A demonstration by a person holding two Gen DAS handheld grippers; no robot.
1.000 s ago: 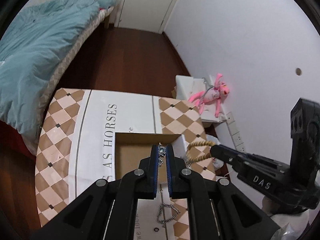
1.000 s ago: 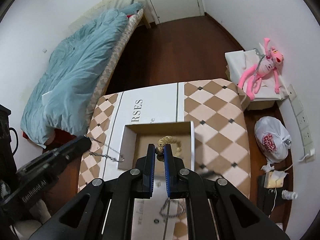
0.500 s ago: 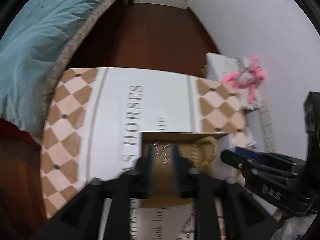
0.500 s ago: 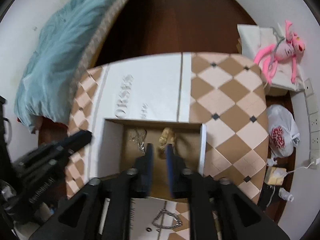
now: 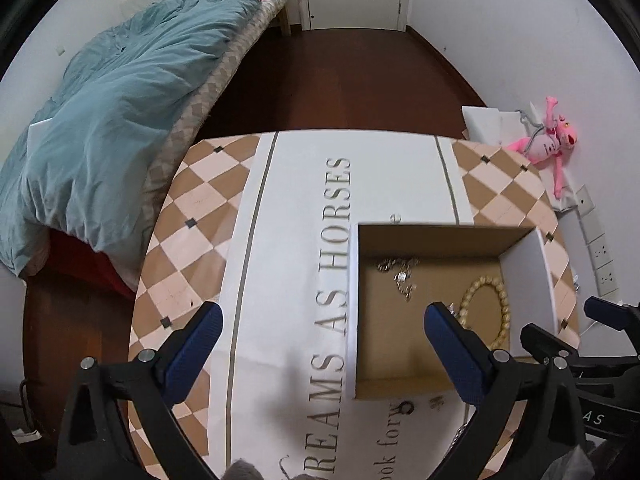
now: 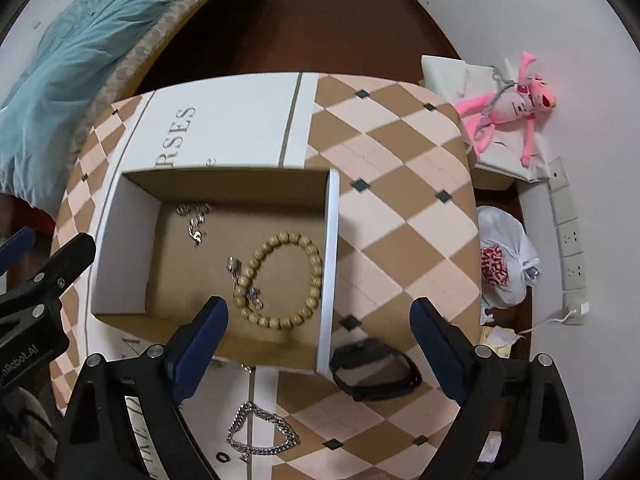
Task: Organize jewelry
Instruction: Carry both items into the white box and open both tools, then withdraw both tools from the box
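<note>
Both my grippers, left point(image 5: 320, 322) and right point(image 6: 318, 314), now gape empty above the box point(image 6: 120, 208), where bead bracelet point(image 6: 286, 280) and silver chain point(image 6: 195, 220) have dropped.

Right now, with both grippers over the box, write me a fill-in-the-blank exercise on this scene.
1. The wooden bead bracelet lies ____ the cardboard box.
2. The left gripper and the right gripper both have their jaws ____.
3. The silver chain bracelet lies on the table, ____ the box.
4. The plush toy by the wall is coloured ____.

Missing words: inside; open; outside; pink
</note>
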